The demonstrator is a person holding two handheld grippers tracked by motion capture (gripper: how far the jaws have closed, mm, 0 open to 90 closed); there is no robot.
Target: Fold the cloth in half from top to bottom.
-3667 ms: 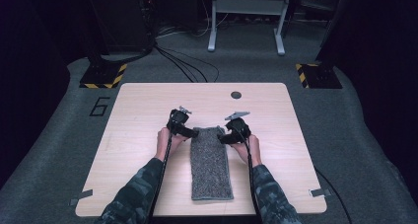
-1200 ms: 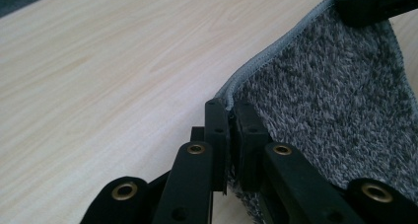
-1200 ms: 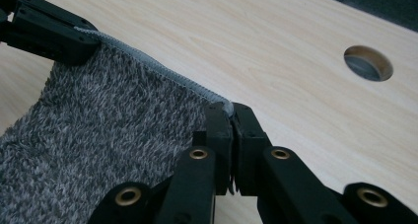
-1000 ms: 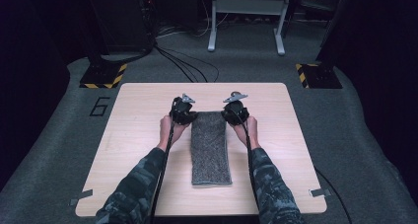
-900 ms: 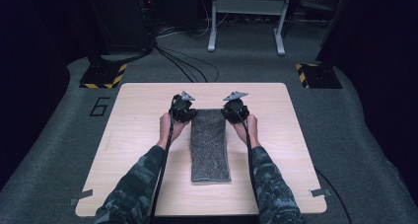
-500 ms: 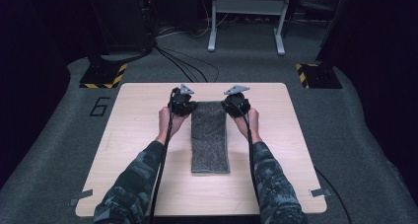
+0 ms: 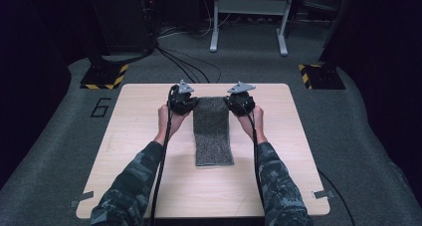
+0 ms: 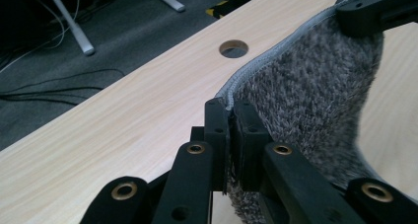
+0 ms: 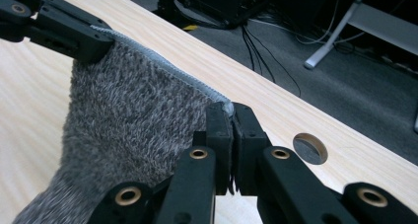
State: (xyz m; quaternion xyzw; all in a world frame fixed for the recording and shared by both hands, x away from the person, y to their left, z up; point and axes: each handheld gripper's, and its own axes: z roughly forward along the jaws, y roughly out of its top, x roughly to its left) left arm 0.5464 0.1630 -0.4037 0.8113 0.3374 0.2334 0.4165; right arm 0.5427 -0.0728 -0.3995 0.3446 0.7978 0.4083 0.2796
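A pale wooden desk [image 7: 149,151] is standing on grey carpet in a dim room, cables trailing behind it. Down its middle a grey fuzzy towel [image 7: 213,134] is lying, its far end lifted. The left gripper [image 7: 183,100] is pinching one far corner at the stitched hem, jaws clenched on the cloth; the right gripper [image 7: 241,101] is clamping the other corner likewise. The towel looks soft, light and floppy, sagging between them, so the hemmed corners seem the surest hold.
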